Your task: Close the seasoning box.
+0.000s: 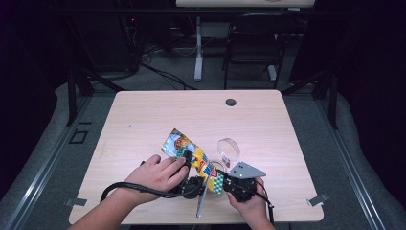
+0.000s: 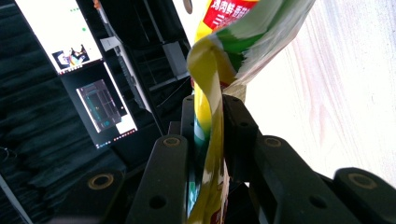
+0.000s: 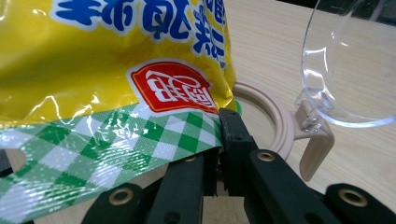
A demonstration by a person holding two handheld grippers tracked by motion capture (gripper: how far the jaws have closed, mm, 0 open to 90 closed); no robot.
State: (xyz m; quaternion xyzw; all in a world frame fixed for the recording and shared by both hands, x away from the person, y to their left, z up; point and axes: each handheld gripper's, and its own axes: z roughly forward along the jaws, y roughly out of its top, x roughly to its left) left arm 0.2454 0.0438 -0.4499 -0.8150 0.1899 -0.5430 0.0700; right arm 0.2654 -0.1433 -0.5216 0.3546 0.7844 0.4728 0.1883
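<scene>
Black jaws of the right tongs [image 3: 219, 140] fill the bottom of the right gripper view, pressed together on the green-checked sealed edge of the snack bag [image 3: 107, 60]. Over in the left gripper view, the left tongs [image 2: 210, 135] are pinching the same bag [image 2: 219, 60] on a crumpled fold, and the film is twisted upright between the jaws.

From above, the snack bag [image 1: 194, 160] is stretched in the air between the two hands, just in front of the container [image 1: 229, 152], the left hand [image 1: 160, 173] on the side away from that container and the right hand [image 1: 246, 196] near it. Its far end slants up and away from the person, over the worktop [image 1: 268, 124].

That container sits just beside the bag's checked end: a beige ring with its clear lid [image 3: 345, 70] flipped up on a hinge, mouth open and waiting.

So, as I read it, this is the tearing step: both grips are set on the bag and the seal does not look parted yet. Next move, in my judgement, calls for the two tongs to pull apart or shear in opposite directions across the seam, keeping both pinches firm so the slippery film doesn't slide out. Too sharp a tug and the contents could scatter rather than land in the open container.
</scene>
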